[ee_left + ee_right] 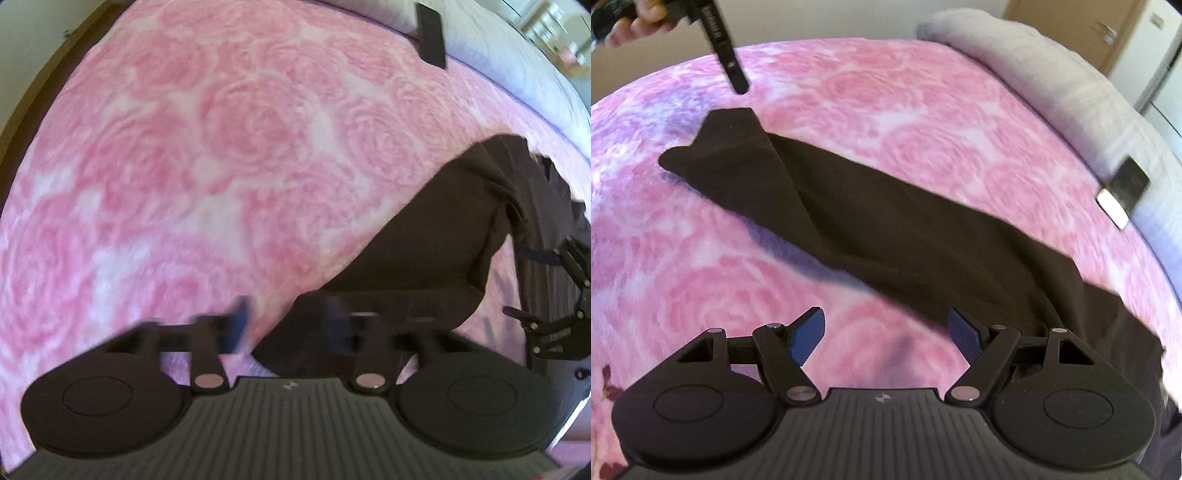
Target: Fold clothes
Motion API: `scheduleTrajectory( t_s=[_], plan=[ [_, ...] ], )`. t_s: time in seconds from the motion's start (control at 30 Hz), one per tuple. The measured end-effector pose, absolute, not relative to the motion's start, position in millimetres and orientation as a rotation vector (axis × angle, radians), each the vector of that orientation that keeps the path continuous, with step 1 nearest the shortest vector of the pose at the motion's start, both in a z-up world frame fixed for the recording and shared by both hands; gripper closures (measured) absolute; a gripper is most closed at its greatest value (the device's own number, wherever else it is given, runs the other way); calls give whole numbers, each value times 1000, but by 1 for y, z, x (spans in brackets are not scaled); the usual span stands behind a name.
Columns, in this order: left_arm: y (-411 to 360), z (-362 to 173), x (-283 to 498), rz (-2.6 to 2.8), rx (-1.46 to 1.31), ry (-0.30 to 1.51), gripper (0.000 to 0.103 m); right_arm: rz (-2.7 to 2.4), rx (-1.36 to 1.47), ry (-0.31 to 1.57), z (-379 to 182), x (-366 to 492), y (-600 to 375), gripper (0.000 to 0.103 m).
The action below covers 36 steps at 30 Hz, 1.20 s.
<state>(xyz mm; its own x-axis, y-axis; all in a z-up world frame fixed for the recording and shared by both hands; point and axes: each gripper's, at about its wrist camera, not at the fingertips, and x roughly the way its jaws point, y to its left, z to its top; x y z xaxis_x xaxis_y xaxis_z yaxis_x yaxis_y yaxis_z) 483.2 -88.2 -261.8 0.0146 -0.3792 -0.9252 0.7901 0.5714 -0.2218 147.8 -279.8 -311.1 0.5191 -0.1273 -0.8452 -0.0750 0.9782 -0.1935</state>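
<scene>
A dark brown garment (886, 225) lies folded into a long strip across the pink rose-patterned blanket (849, 92). In the left wrist view the garment (424, 240) lies at the right, its near corner between my left gripper's fingers. My left gripper (288, 325) is open, blurred by motion, over that corner. My right gripper (886, 332) is open and empty, its blue pads (809, 336) just above the blanket at the strip's near edge. The right gripper also shows at the right edge of the left wrist view (554, 295). The left gripper shows at the top left of the right wrist view (727, 55), above the strip's far end.
A grey pillow or rolled blanket (1052, 85) lies along the far right side of the bed. A dark flat phone-like object (1123, 192) rests at its edge; it also shows in the left wrist view (432, 37). A wooden bed frame (22, 110) runs along the left.
</scene>
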Motion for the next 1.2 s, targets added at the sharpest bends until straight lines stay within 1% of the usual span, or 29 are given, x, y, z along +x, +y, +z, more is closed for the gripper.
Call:
scheduleTrajectory(
  t_s=[0.17, 0.23, 0.27, 0.3, 0.4, 0.57, 0.63, 0.73, 0.83, 0.93, 1.07, 1.13, 1.2],
  plan=[
    [-81, -283, 478, -982, 357, 1291, 50, -74, -160, 1052, -309, 128, -280, 27],
    [-87, -295, 478, -1003, 374, 1317, 71, -43, -191, 1044, -311, 127, -269, 27],
    [-90, -298, 477, -1019, 386, 1337, 102, -28, -203, 1038, -312, 129, -263, 27],
    [-91, -297, 477, -1032, 398, 1345, 100, -13, -224, 1026, -313, 134, -257, 27],
    [-85, -278, 483, -1042, 401, 1312, 100, 33, -287, 986, -315, 150, -238, 26],
    [-66, -239, 515, -989, 402, 1231, 100, 94, -379, 918, -319, 190, -214, 26],
    [-64, -236, 525, -977, 417, 1218, 100, 74, -345, 954, -325, 210, -210, 26],
    [-68, -242, 531, -959, 460, 1198, 99, 187, -152, 1011, -328, 229, -204, 29],
    [-71, -250, 539, -919, 436, 1169, 98, 208, -174, 966, -318, 221, -190, 28],
    [-80, -256, 549, -878, 411, 1139, 98, 155, -131, 932, -304, 206, -198, 24],
    [-109, -254, 568, -869, 481, 1079, 98, -14, -79, 968, -303, 182, -236, 24],
    [-123, -253, 577, -871, 514, 1087, 98, -121, -62, 990, -305, 170, -258, 24],
    [-133, -254, 582, -857, 554, 1107, 91, -243, -62, 1010, -308, 159, -283, 24]
  ],
)
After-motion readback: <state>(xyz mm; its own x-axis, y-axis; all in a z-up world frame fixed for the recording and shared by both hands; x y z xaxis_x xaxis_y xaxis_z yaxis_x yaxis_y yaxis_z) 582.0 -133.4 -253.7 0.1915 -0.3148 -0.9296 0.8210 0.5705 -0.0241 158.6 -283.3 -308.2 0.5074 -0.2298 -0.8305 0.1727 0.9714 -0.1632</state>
